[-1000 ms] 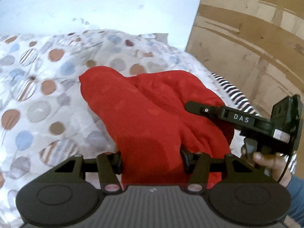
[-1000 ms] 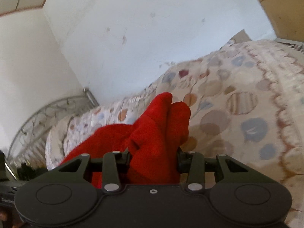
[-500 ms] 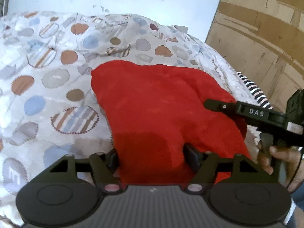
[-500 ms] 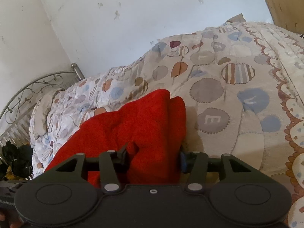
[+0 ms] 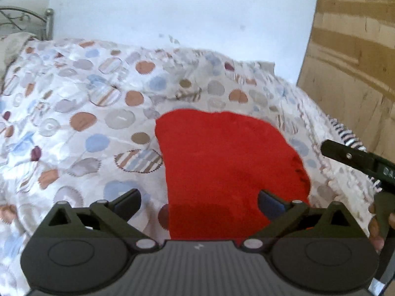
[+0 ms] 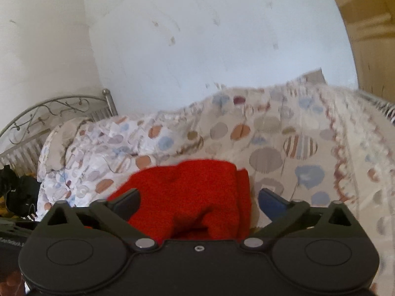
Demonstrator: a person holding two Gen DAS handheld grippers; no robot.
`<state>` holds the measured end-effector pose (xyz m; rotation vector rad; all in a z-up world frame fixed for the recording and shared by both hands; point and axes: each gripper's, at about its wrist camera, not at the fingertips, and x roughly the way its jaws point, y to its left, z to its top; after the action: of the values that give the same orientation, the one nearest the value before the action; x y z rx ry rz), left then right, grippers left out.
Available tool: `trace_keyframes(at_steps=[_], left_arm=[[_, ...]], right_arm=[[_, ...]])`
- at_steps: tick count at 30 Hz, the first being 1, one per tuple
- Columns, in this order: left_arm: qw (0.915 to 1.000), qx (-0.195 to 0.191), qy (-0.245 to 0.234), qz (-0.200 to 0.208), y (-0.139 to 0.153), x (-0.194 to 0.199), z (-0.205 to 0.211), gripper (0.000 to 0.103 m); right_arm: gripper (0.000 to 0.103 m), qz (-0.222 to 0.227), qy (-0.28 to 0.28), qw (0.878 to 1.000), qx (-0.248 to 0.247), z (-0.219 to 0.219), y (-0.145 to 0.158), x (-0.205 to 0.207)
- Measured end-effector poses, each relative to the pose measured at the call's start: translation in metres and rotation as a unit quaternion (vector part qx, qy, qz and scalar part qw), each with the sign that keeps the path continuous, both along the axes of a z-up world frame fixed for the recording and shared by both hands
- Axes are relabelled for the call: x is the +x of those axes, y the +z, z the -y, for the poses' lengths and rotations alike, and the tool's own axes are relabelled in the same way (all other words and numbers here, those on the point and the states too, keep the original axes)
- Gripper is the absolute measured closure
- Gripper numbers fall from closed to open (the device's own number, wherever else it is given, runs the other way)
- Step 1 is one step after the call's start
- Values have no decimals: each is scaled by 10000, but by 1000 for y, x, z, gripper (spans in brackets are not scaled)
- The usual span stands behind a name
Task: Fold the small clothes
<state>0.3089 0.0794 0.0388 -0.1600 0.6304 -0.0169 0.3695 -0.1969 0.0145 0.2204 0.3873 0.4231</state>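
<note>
Both of your grippers have just let go: half a second ago each was clamped on the red garment (image 5: 227,162), and now the left gripper (image 5: 198,201) and the right gripper (image 6: 198,201) stand with jaws spread wide and nothing held between them. The garment has dropped out of the air and lies as a compact, doubled-over piece on the patterned bedspread (image 5: 81,113), directly ahead of the left gripper and just below the right one. Judge this as one fold completed and laid down; the near right edge still looks bunched, so a smoothing pass or a further fold is probably required. The working surface is a soft, uneven bed, which will let the fabric shift under pressure. A metal headboard (image 6: 49,113) stands at the far left, a white wall (image 6: 197,49) behind, and wooden panelling (image 5: 350,61) to the right.
</note>
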Motion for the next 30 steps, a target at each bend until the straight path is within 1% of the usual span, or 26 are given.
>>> trace_keyframes(at_steps=[7, 14, 20, 24, 30], left_arm=[[9978, 2, 392, 535, 22, -62, 7, 0], [9945, 214, 462, 920, 35, -124, 22, 0], [9912, 299, 585, 1147, 28, -175, 35, 0], [9890, 451, 639, 1252, 23, -201, 41, 0], [9859, 667, 671, 1382, 17, -224, 47, 0]], right_arm=[[1, 564, -52, 9981, -262, 7, 24, -71], [0, 895, -207, 9947, -461, 17, 30, -145], [0, 1147, -334, 9910, -599, 27, 25, -202], [0, 1277, -486, 9885, -652, 34, 19, -233], [0, 1494, -768, 9838, -621, 36, 15, -261]])
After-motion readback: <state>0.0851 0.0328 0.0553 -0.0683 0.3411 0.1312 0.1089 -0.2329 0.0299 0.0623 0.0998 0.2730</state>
